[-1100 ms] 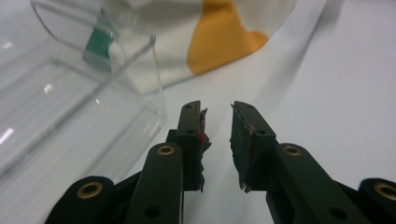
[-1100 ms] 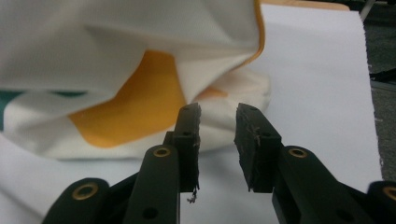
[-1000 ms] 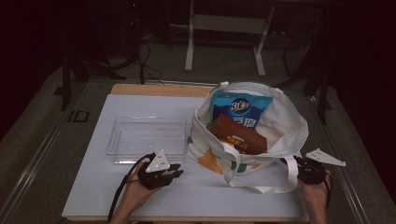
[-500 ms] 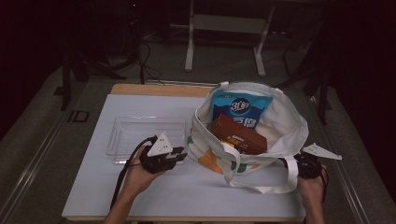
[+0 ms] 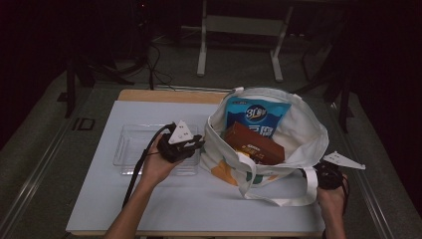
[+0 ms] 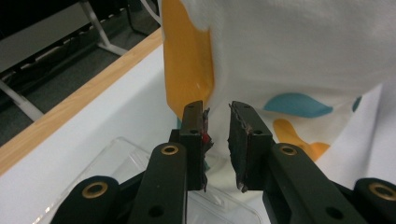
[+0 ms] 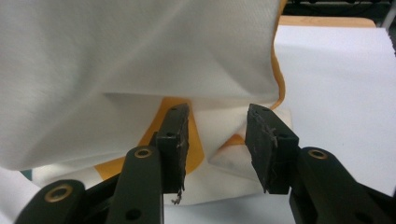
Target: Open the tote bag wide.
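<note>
A white tote bag [image 5: 298, 134] with orange and teal blotches stands open on the right half of the white counter [image 5: 164, 199]; a blue snack pack [image 5: 256, 115] and a brown box [image 5: 254, 144] sit in it. The left tongs [image 5: 199, 144] hang just beside the bag's left wall, above a clear tray [image 5: 129, 149], jaws narrowly parted after closing a little, gripping nothing. The right tongs [image 7: 217, 140] at the bag's near right corner have been opening; their jaws stand apart around a fold of cloth.
</note>
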`<state>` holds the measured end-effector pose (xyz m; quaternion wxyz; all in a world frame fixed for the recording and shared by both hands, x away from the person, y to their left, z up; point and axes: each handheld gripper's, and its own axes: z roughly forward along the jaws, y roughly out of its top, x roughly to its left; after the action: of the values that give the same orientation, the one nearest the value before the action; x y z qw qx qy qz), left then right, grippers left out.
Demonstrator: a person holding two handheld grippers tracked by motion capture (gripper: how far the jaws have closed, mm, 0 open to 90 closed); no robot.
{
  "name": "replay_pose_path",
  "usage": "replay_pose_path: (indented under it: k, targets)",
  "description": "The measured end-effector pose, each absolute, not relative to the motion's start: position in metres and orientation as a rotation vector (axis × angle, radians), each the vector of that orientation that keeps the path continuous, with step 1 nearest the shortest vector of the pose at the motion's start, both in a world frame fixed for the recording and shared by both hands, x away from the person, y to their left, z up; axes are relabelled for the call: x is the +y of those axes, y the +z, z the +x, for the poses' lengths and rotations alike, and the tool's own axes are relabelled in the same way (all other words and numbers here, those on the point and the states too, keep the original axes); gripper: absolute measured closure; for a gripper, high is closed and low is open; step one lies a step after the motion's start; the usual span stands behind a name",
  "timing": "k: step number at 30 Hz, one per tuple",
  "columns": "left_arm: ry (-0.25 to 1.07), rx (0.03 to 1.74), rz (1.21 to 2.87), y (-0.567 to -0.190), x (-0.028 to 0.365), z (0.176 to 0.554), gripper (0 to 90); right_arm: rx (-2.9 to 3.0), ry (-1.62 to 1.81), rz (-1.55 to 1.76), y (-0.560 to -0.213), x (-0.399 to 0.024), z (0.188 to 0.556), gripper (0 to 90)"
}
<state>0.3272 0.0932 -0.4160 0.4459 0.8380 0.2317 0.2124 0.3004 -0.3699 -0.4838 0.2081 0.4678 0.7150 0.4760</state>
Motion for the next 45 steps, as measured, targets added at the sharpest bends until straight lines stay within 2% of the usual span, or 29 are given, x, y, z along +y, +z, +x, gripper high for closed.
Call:
replay_pose_path:
  k: [6, 9, 10, 13, 27, 45]
  targets:
    - [0.542, 0.565, 2.072, -0.413, 0.086, 0.333, 73.3, 1.988, 1.345, 1.271, -0.479, -0.369, 0.298, 59.2]
    - [0.551, 0.558, 2.07, -0.412, 0.083, 0.335, 78.3, 1.987, 1.357, 1.255, -0.476, -0.368, 0.297, 59.3]
    - [0.562, 0.546, 2.076, -0.412, 0.08, 0.336, 84.1, 1.985, 1.367, 1.25, -0.474, -0.367, 0.296, 59.2]
    - [0.567, 0.535, 2.09, -0.409, 0.077, 0.338, 87.4, 1.981, 1.373, 1.242, -0.472, -0.368, 0.296, 59.3]
    - [0.509, 0.6, 2.088, -0.418, 0.079, 0.351, 87.8, 1.977, 1.38, 1.238, -0.471, -0.371, 0.292, 59.6]
    - [0.453, 0.639, 2.215, -0.452, 0.075, 0.358, 87.6, 2.023, 1.384, 1.2, -0.474, -0.371, 0.272, 59.8]
